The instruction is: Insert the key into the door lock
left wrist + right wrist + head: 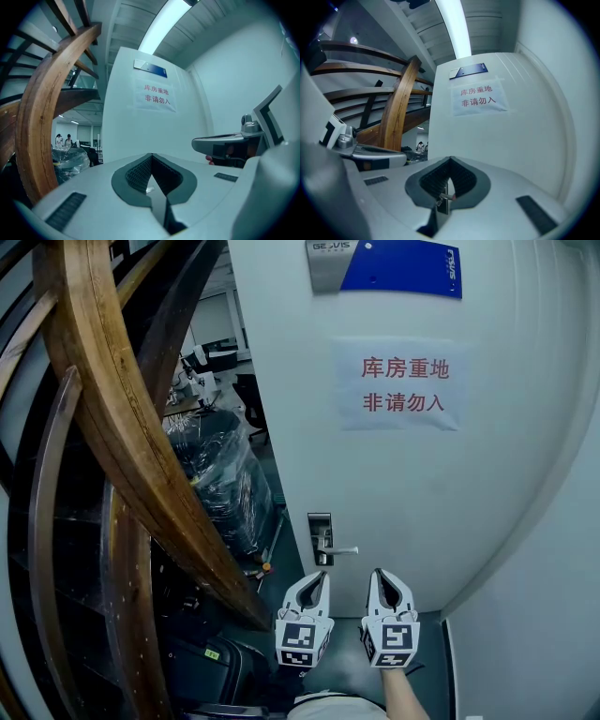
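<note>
The right gripper [450, 160] has its jaws closed, the ribbed pads pinching a small metal key [443, 200] low in the gap, with a short bright stub poking out sideways from it. The left gripper [151, 156] has its jaws brought together at the tips. A pale sliver shows in the narrow gap lower down, and I cannot tell what it is. From the head view both grippers sit side by side and close together, each with its cube of black-and-white square markers [302, 641] facing the camera. They are held just below the door lock [321, 526], apart from it, so the key is not at the keyhole. The lock is a dark upright plate with a silver lever handle [341, 549] sticking out to the right. It sits at the left edge of a white door [441, 493]. Taped on the door higher up is a paper sign [401, 385] in red characters, "库房重地" over "非请勿入". Above that is a silver and blue plaque [384, 263] whose lettering seems to read "GEOVIS"; the small vertical print at its right end is too small to read. Left of the door rises a curved wooden stair rail [122, 427], with a plastic-wrapped bundle [220, 474] behind it.
</note>
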